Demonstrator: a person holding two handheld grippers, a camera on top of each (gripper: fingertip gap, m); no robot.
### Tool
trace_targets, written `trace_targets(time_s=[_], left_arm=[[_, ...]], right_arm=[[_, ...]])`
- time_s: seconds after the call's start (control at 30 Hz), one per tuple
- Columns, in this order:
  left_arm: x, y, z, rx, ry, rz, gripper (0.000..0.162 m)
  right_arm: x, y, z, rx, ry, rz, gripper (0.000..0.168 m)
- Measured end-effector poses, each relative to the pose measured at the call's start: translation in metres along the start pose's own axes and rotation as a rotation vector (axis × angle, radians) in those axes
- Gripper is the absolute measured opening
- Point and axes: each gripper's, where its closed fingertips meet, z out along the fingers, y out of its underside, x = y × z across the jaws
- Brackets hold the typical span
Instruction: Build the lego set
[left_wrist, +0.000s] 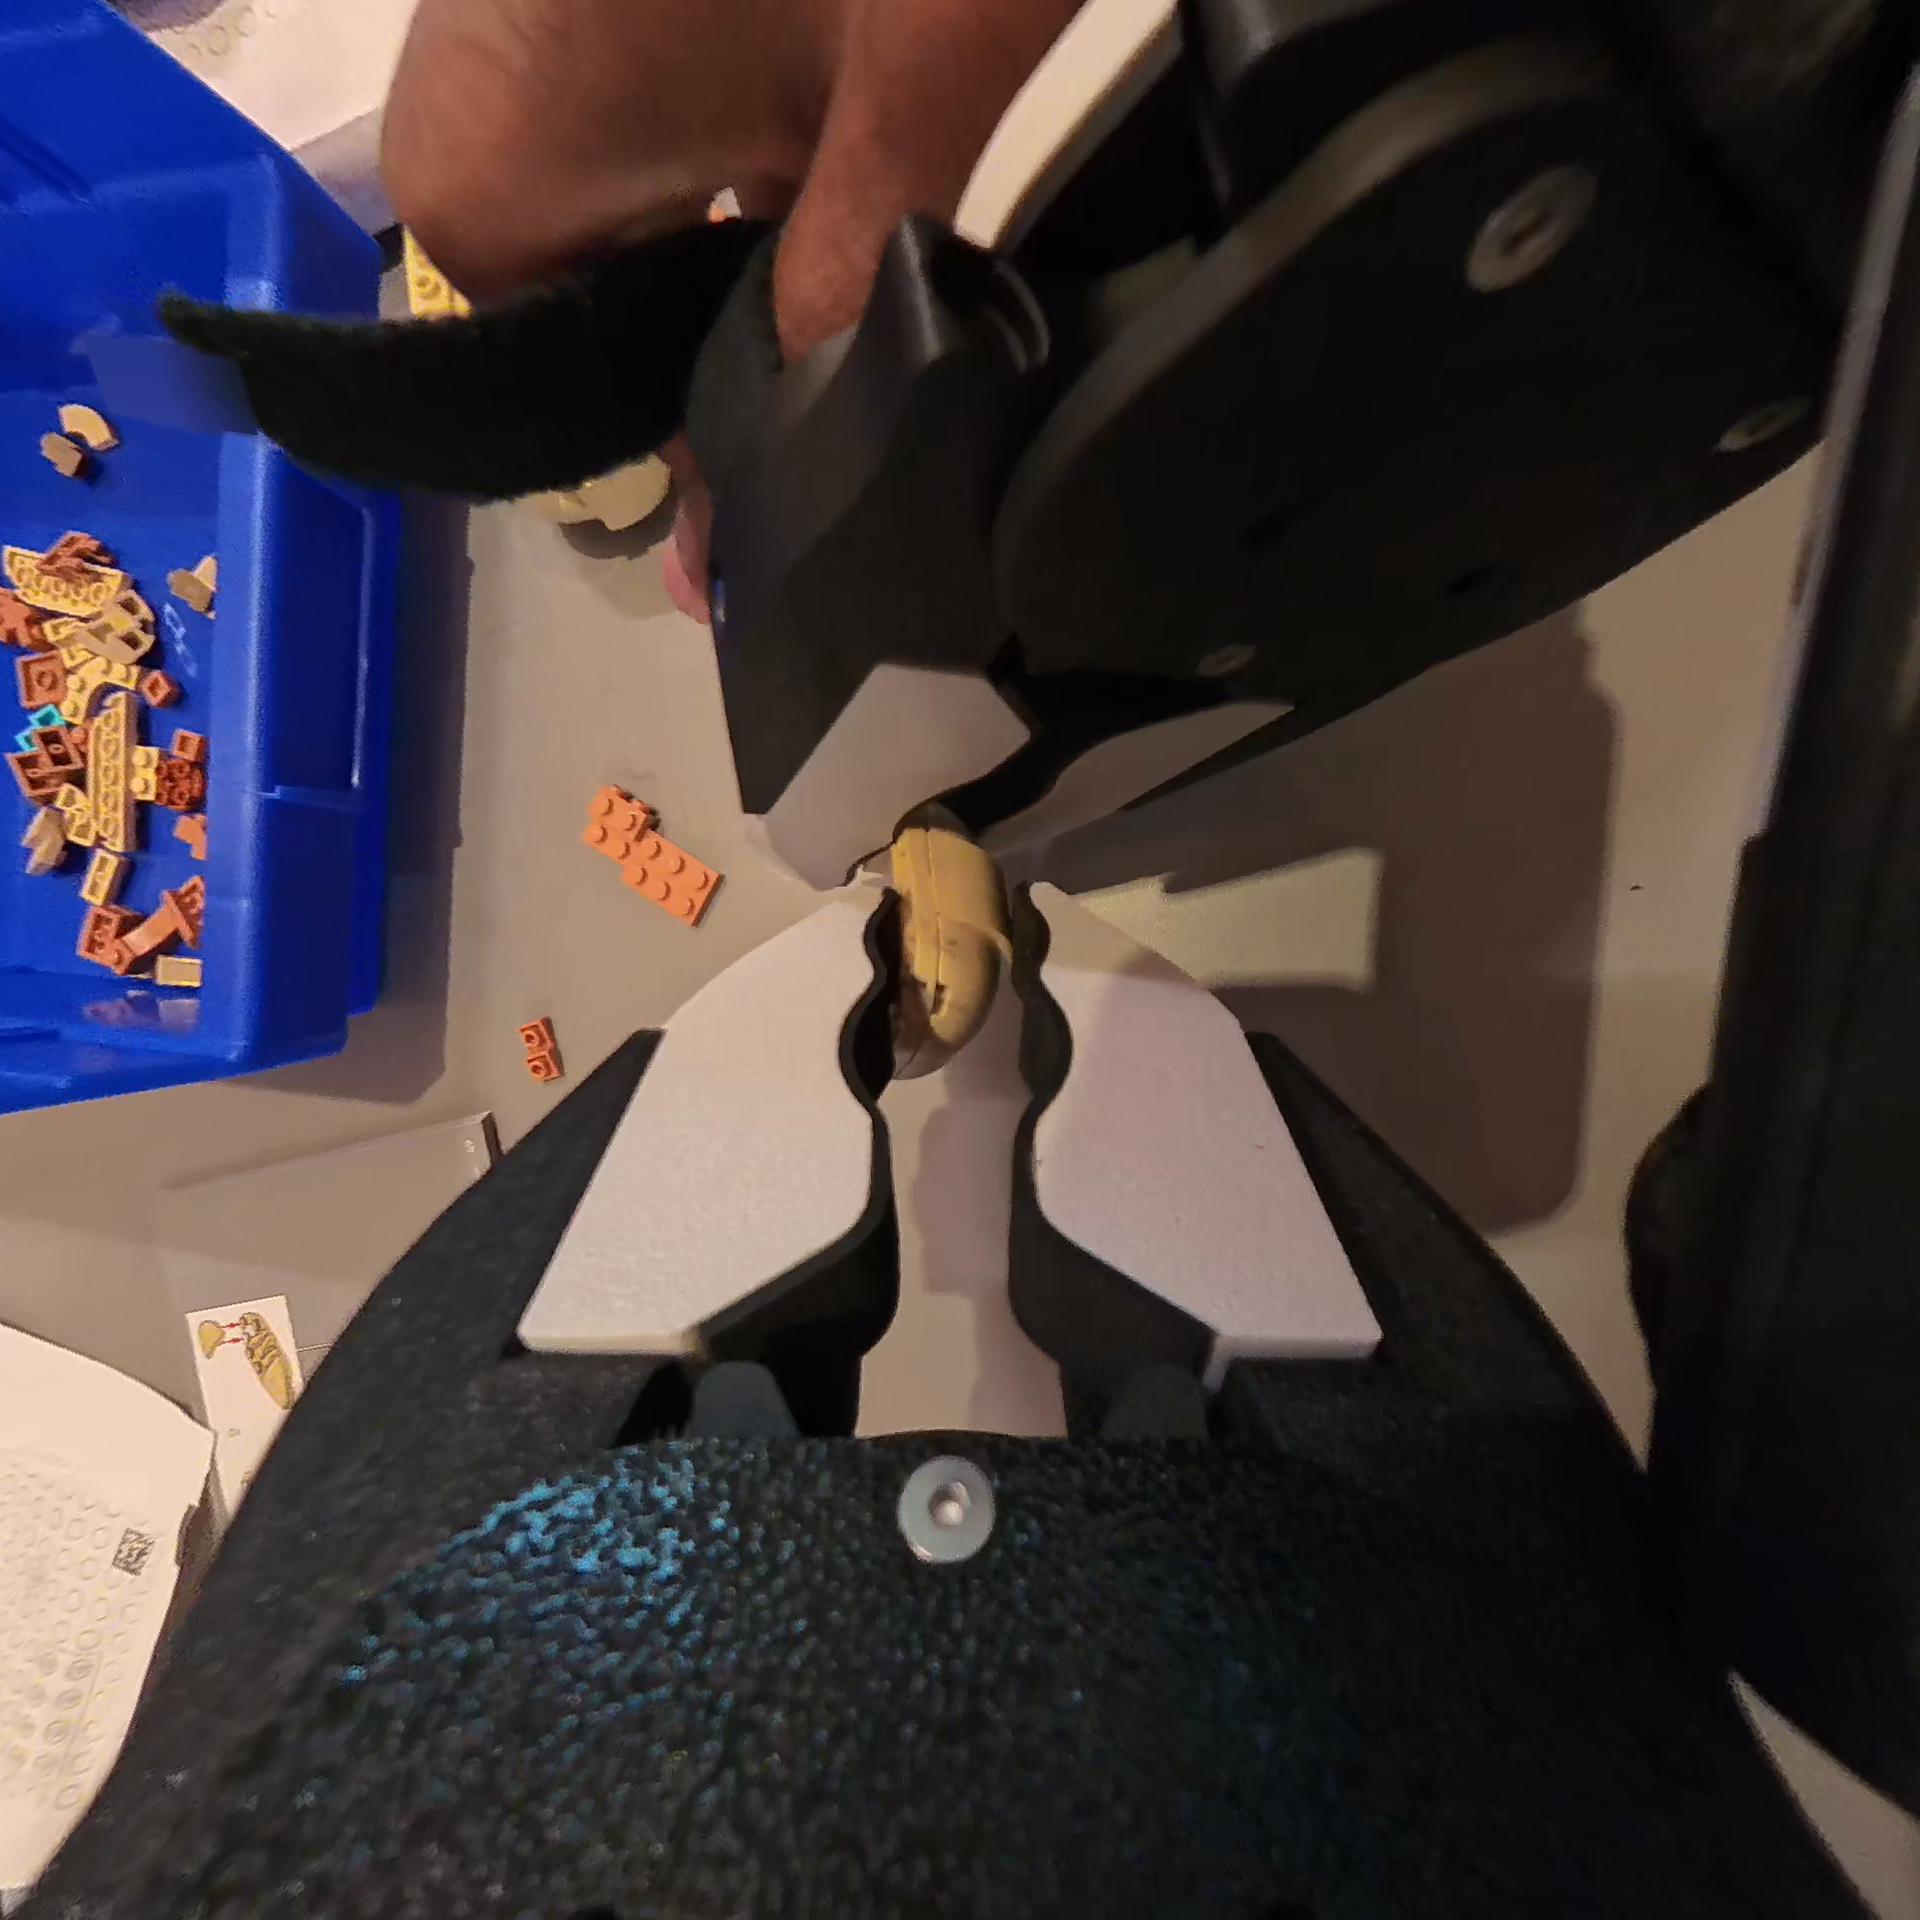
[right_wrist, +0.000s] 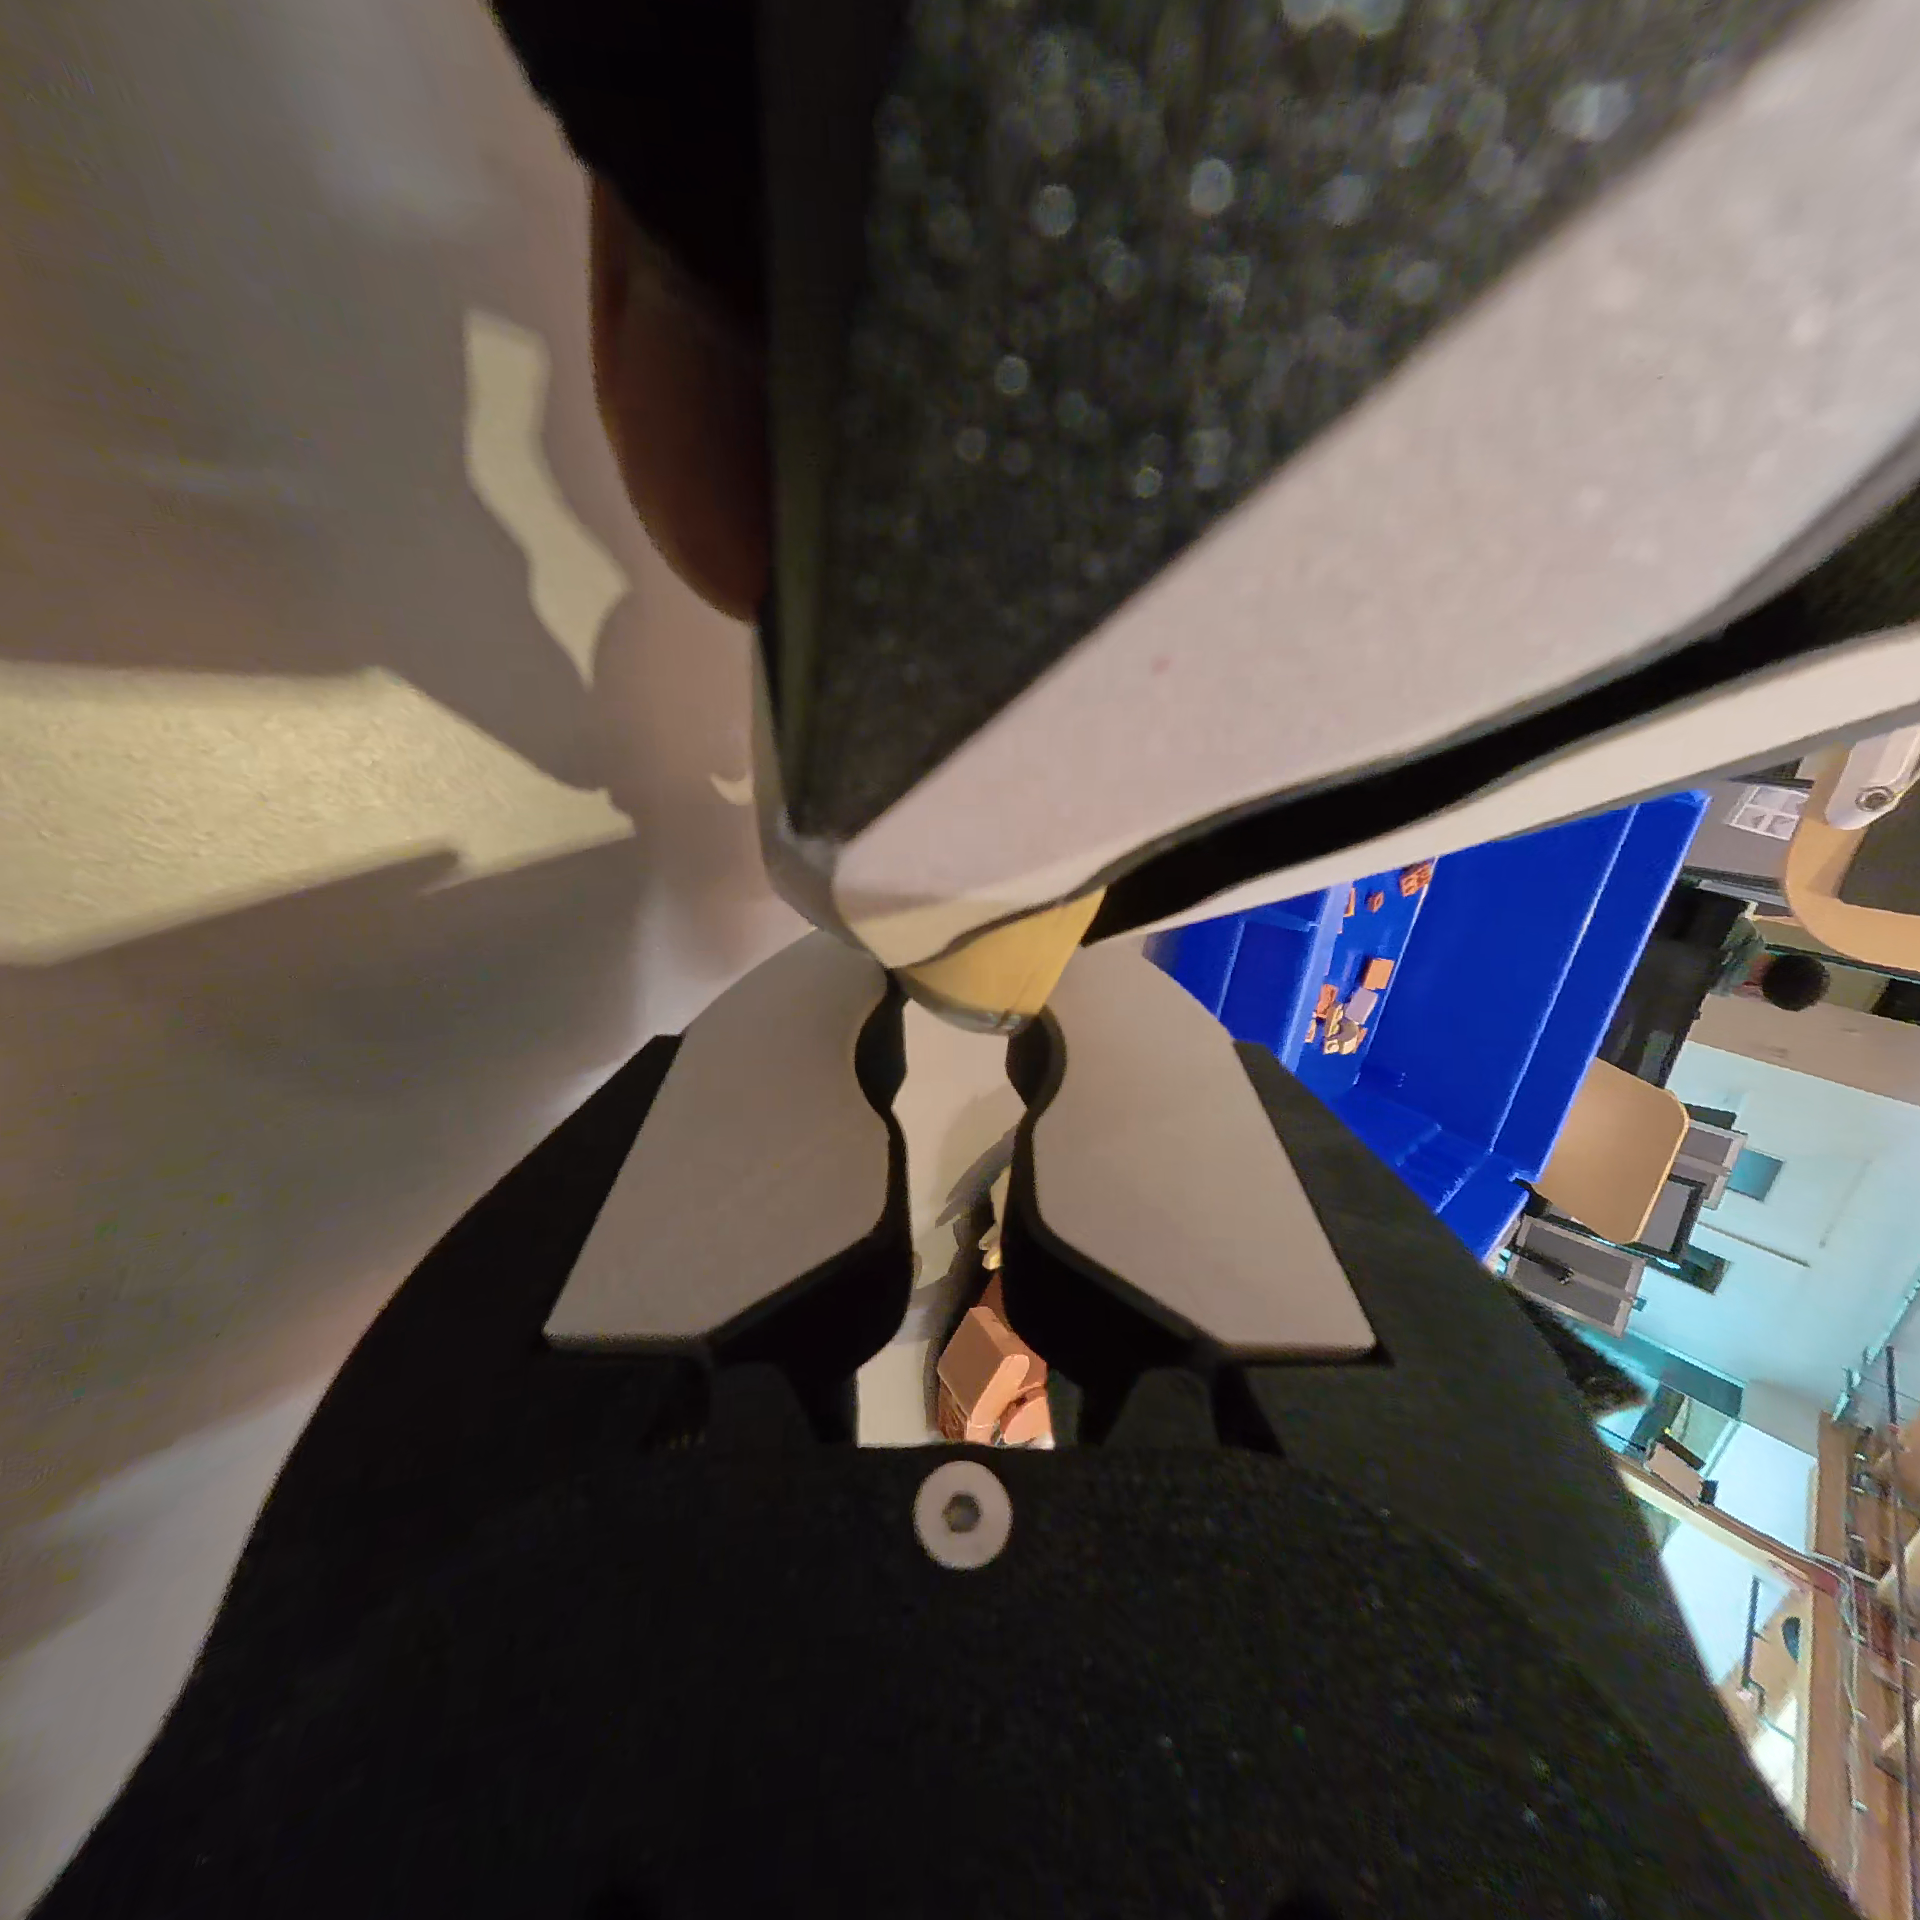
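Note:
A tan rounded lego assembly (left_wrist: 948, 951) is held above the grey table, pinched between both grippers. My left gripper (left_wrist: 951, 925) is shut on its sides from below in the left wrist view. My right gripper (left_wrist: 925, 821) comes in from the upper right and its tips meet the assembly's far end. In the right wrist view the tan assembly (right_wrist: 987, 971) sits at my right gripper's tips (right_wrist: 961, 1029), with the left gripper (right_wrist: 977, 914) reaching down from the top right. A hand (left_wrist: 623, 125) holds the right gripper.
A blue bin (left_wrist: 312, 623) with several tan and brown bricks stands at the left; it also shows in the right wrist view (right_wrist: 1507, 987). An orange plate (left_wrist: 652, 854) and a small orange brick (left_wrist: 538, 1049) lie on the table. An instruction booklet (left_wrist: 249, 1351) lies at the lower left. There is about 4 cm between the tips of the two grippers.

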Motion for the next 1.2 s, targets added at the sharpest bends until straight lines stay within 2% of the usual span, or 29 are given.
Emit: trace_targets(time_s=[1.0, 1.2], left_arm=[[0.0035, -0.0077, 0.0018, 0.103, 0.047, -0.017, 0.019], [-0.0011, -0.0096, -0.0006, 0.195, 0.078, -0.043, 0.019]], right_arm=[[-0.0015, 0.0044, -0.0012, 0.018, -0.021, 0.034, 0.011], [0.0054, 0.0031, -0.0021, 0.091, 0.004, 0.112, 0.016]])
